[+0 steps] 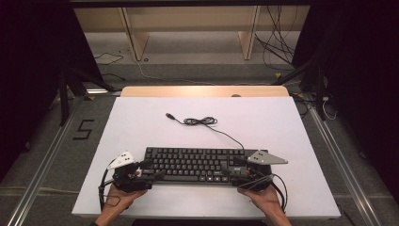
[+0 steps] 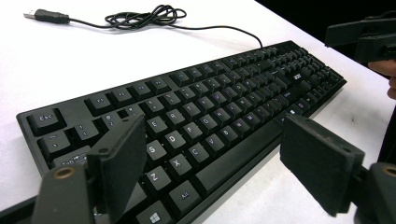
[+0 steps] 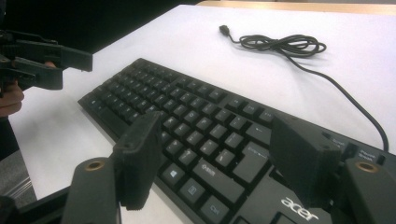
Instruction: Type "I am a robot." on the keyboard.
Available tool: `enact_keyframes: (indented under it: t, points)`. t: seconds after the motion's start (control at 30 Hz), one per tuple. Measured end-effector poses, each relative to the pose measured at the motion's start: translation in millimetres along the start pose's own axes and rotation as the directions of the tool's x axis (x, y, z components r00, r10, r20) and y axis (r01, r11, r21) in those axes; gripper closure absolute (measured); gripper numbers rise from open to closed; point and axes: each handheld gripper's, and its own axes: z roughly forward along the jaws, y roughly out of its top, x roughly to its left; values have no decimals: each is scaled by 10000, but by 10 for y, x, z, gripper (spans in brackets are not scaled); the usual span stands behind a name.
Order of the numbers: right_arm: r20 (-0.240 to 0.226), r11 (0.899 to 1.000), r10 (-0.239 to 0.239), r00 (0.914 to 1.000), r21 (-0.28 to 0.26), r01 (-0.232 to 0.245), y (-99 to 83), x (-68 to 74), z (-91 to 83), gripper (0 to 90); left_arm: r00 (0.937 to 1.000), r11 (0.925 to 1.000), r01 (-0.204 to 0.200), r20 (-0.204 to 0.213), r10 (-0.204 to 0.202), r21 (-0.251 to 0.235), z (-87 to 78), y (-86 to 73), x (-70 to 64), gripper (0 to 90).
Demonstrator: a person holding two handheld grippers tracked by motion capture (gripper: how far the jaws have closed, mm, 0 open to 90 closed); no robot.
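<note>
Both tongs gape wide — left tongs (image 1: 147, 170) at the keyboard's (image 1: 197, 162) left end, right tongs (image 1: 234, 170) at its right — long axis parallel to the desk's (image 1: 141, 127) near edge.

Black keyboard (image 1: 195, 164) with pale key legends and a white acer logo (image 3: 299, 209); its black USB cable (image 1: 202, 121) lies on the white table (image 1: 141, 122), whose far edge is light wood; both grippers' jaws are black

Black keyboard (image 1: 197, 164) flat on table
</note>
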Motion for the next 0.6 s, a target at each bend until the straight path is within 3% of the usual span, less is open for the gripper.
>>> enact_keyframes:
  t: [0.6]
  points:
    - [-233,9999,-15,9997,163,19,139,63,240,392,10000,10000,24,-66,-24,3,-13,2,14,230]
